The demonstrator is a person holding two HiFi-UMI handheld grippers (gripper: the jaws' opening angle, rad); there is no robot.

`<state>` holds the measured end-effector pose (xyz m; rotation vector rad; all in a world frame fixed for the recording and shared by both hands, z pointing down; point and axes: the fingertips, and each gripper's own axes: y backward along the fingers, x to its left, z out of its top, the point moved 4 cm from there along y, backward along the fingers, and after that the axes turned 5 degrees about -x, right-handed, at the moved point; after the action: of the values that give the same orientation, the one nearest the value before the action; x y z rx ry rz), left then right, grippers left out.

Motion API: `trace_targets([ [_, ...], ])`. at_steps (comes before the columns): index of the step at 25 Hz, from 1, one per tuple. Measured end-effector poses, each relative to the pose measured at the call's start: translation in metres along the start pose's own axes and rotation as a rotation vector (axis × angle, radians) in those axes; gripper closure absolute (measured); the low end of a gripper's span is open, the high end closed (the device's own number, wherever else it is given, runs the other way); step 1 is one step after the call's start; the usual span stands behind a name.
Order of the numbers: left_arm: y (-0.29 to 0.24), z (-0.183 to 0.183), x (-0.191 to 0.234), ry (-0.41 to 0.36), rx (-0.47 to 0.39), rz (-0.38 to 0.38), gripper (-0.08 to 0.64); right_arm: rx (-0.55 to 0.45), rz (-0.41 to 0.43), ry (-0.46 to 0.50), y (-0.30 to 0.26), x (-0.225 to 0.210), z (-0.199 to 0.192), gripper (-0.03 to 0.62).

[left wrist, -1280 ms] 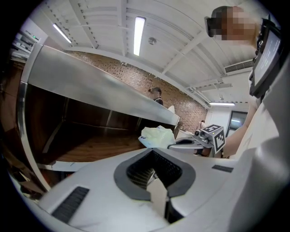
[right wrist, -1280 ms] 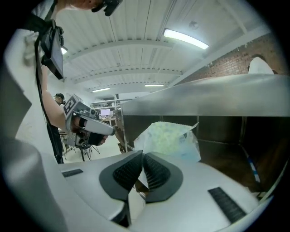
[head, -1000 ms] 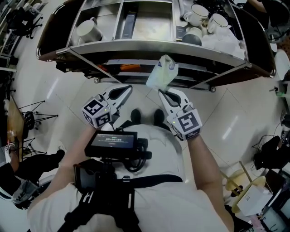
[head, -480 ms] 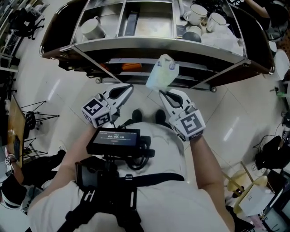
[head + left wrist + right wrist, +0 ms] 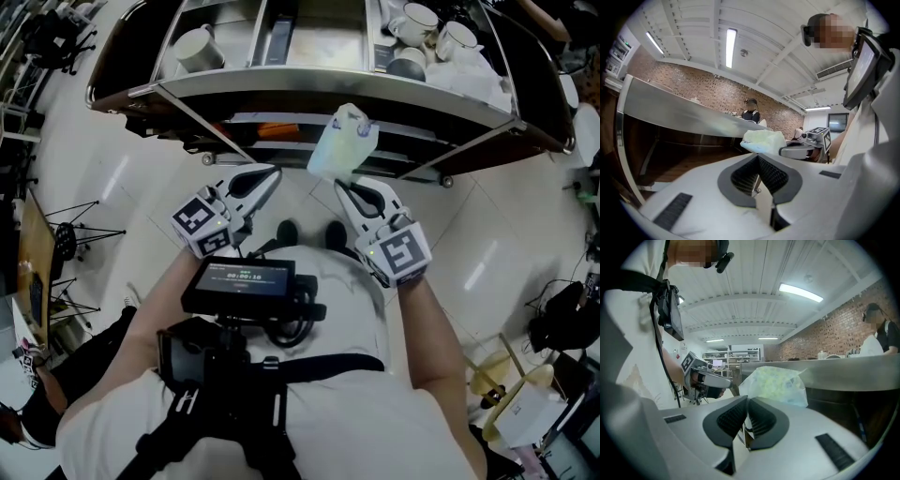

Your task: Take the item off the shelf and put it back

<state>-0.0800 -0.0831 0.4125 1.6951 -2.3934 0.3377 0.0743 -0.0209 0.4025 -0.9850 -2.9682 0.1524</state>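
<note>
A pale green-white plastic pouch hangs in the air just in front of the steel shelf cart's rim. My right gripper is shut on the pouch's lower edge. In the right gripper view the pouch stands up just beyond the closed pads. My left gripper is level with it on the left, shut and holding nothing. From the left gripper view the pouch and the right gripper show to the right, beyond the left gripper's own jaws.
The cart's top tray holds a white mug at the left, a dark flat item in the middle, and several cups at the right. Lower shelves lie beneath. A person stands behind the counter. Bags sit on the floor at right.
Both grippers have risen a little, carrying the pouch slightly nearer the cart's top rim. Neither gripper's jaws have changed.
</note>
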Motion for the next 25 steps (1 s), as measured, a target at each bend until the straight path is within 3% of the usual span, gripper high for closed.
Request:
trace_targets([
  [25,-0.0057,-0.0019,0.0082,0.01,0.021,0.017,0.546,0.022,0.013,-0.007,0.0008,0.0011,0.0003,0.581],
])
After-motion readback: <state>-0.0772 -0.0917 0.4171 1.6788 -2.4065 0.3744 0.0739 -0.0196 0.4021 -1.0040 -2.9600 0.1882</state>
